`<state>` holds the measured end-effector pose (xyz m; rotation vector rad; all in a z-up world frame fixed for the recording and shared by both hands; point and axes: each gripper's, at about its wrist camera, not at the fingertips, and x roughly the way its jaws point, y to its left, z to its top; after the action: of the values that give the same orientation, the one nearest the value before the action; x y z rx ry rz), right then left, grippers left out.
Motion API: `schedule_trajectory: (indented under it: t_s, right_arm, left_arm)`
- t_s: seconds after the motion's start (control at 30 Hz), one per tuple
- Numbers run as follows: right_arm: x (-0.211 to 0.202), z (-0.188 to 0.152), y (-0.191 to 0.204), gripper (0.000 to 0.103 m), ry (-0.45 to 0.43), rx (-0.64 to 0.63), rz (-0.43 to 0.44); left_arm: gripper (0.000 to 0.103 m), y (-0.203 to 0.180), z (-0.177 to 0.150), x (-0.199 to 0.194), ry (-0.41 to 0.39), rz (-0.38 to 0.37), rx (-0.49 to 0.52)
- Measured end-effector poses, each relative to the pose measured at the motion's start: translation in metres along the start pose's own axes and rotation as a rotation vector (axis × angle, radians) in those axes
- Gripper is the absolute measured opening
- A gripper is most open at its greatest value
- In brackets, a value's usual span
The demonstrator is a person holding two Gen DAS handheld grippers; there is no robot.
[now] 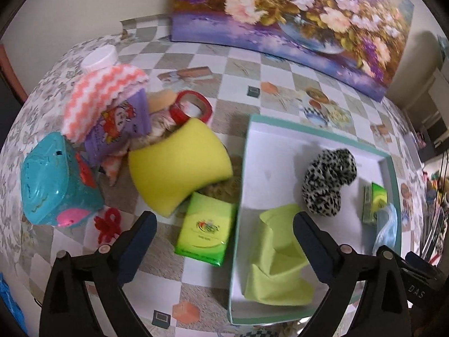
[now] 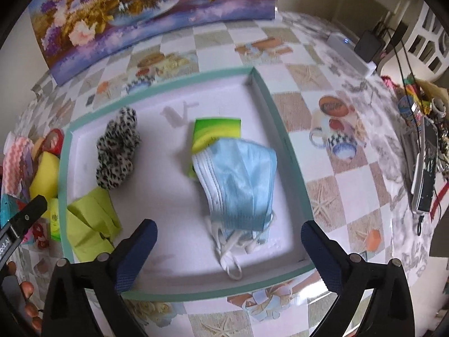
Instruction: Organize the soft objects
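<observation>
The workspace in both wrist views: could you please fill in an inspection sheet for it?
Surface: table under a checked, printed cloth.
Job's things: teal-rimmed tray holds a leopard-print scrunchie, a lime cloth, blue face masks lying on a green tissue pack.
Clutter: left of the tray, a yellow sponge, second tissue pack, teal plastic box, zigzag cloth, red tape roll.
Grippers: left tool and right tool both open, empty.
Cables: black leads and a charger at the right edge.
Surroundings: flower painting against the wall.
</observation>
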<state>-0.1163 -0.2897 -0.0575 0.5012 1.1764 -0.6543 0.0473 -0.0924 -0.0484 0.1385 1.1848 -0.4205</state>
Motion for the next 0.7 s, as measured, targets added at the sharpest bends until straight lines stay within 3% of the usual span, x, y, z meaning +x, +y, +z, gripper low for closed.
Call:
schedule_trajectory:
  t_s: [0.23, 0.43, 0.6, 0.7]
  right_arm:
    - [-0.013, 0.007, 0.004, 0.103, -0.077, 0.037, 0.061]
    - [-0.017, 0.009, 0.016, 0.103, -0.088, 0.035, 0.120]
    - [-0.024, 0.015, 0.031, 0.103, -0.128, 0.018, 0.147]
    - [-0.025, 0.020, 0.037, 0.103, -0.156, 0.020, 0.164]
  left_arm:
    - [0.098, 0.011, 0.010, -0.008, -0.052, 0.020, -0.020]
    - [0.098, 0.014, 0.022, -0.024, -0.126, 0.004, -0.019]
    - [0.098, 0.014, 0.035, -0.032, -0.124, -0.057, -0.028]
    - [0.098, 0.008, 0.049, -0.034, -0.122, -0.034, -0.010]
